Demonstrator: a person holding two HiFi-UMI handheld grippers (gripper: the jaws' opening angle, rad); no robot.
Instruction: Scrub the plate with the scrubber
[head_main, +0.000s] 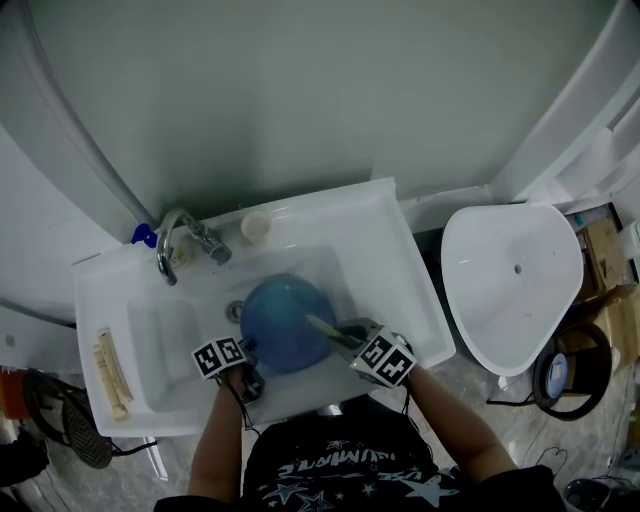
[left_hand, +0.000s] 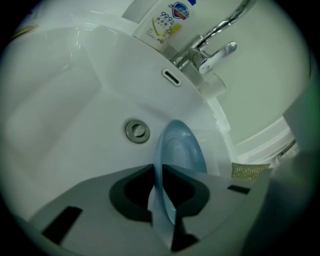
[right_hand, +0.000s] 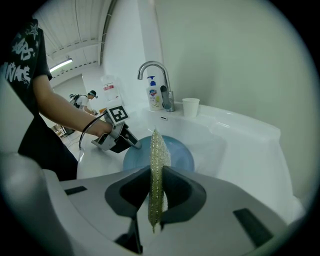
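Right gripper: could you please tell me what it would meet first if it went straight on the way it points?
Probably the plate that the left gripper holds; the scrubber in the right gripper would touch it first, though depth is unclear.

head: steeply down over sink (head_main: 400, 260) | gripper views: low, close, facing faucet (head_main: 180, 238) | 3 share plate (head_main: 283, 322)

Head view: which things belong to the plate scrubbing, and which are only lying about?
In use: round blue plate, in left tongs; glittery mesh scrubber, in right tongs; white sink.
Lying about: white cup, soap pump bottle, chrome tap.
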